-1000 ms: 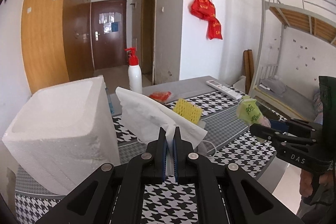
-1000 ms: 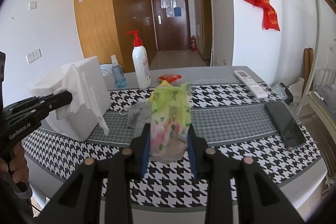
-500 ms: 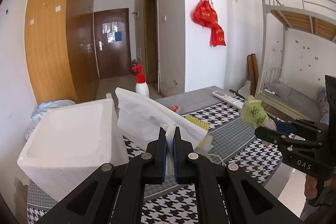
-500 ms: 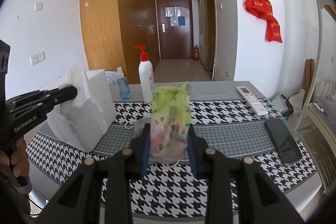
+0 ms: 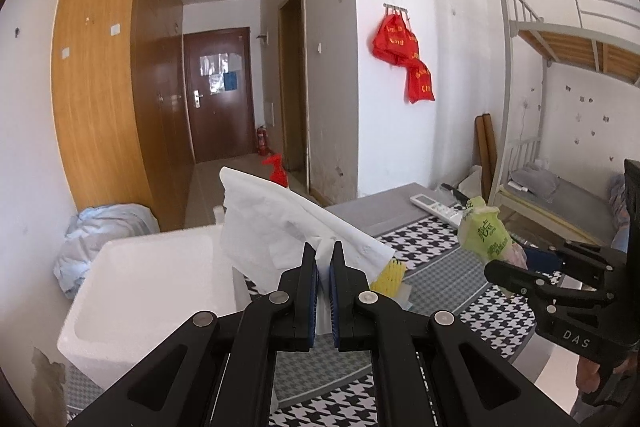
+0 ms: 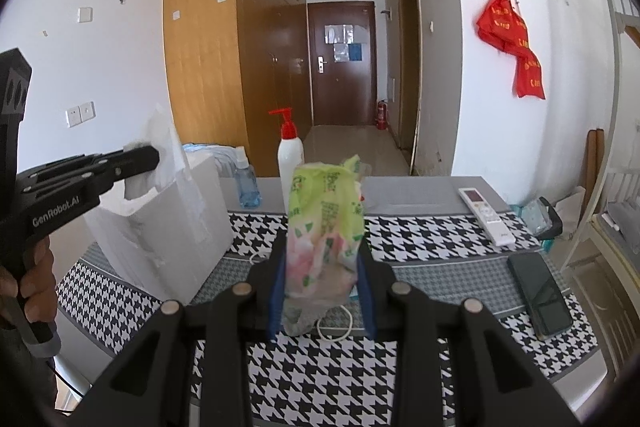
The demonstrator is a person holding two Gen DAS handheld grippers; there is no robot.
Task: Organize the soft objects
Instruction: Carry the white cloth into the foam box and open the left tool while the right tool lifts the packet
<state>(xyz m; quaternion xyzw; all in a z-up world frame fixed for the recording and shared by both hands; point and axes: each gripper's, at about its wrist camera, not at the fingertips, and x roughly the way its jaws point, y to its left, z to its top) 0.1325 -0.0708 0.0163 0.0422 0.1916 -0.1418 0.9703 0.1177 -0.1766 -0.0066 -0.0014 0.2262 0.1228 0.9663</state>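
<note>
The left gripper (image 5: 324,259) is clamped on a white tissue (image 5: 280,223), held above the foam box (image 5: 160,287) at its 9 o'clock. The right gripper (image 6: 322,267) squeezes a green tissue pack (image 6: 324,223) above the houndstooth table (image 6: 440,247).

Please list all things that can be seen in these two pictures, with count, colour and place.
tissue sheet: 1, white, pinched in the left tongs
snack bag: 1, green and pink, clamped in the right tongs
foam box: 1, white, table's left side
pump bottle: 1, white with red pump, back of table
small bottle: 1, clear blue, beside the foam box
sponge: 1, yellow, behind the tissue sheet
remote: 1, white, table's right side
phone: 1, dark, right edge
tablecloth: 1, black-white houndstooth
red bags: several, on wall hook
left tongs: 1, black
right tongs: 1, black
</note>
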